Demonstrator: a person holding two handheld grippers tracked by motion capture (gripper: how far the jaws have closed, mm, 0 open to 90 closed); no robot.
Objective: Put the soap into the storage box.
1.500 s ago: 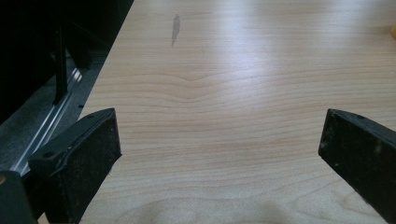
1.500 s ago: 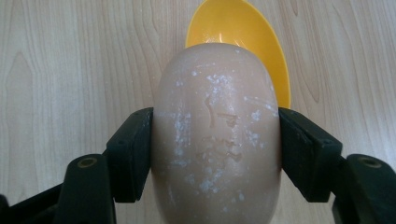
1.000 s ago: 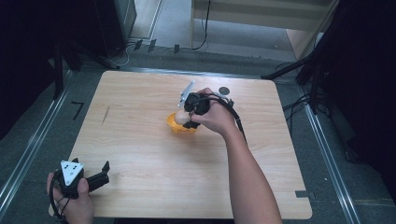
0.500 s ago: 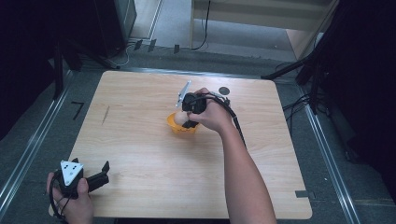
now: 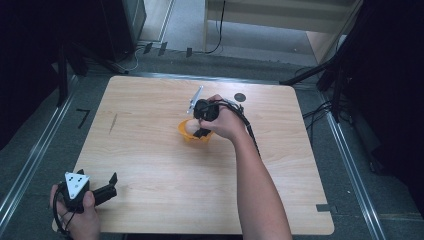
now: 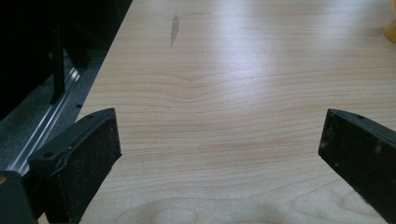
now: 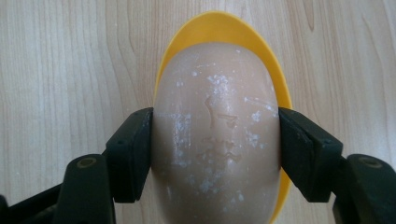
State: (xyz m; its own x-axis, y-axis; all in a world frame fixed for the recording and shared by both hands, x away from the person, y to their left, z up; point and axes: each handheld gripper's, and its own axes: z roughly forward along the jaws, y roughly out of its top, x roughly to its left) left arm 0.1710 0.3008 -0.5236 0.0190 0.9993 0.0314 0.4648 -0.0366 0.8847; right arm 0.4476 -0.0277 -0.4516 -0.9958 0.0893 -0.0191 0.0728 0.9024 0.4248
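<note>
A pale beige egg-shaped object (image 7: 217, 135) sits in a small yellow bowl (image 7: 224, 28) near the middle of the wooden table (image 5: 150, 145). My right gripper (image 7: 215, 149) points down at it, both jaws pressed against its sides. In the high view the egg (image 5: 191, 126) and bowl (image 5: 192, 136) lie just left of the right gripper (image 5: 202, 122). At the table's near-left corner my left gripper (image 5: 107, 185) is held low, its jaws wide apart in the left gripper view (image 6: 219, 149) with bare wood between them.
A small dark round mark (image 5: 240, 97) lies on the table behind the right hand. A thin dark streak (image 5: 114, 123) marks the wood at the left. Metal rails (image 5: 30, 155) and cables (image 5: 320, 107) run along the floor beside the table.
The right hand has tilted slightly over the bowl, staying in place with the egg between its jaws. The left gripper has not moved.
</note>
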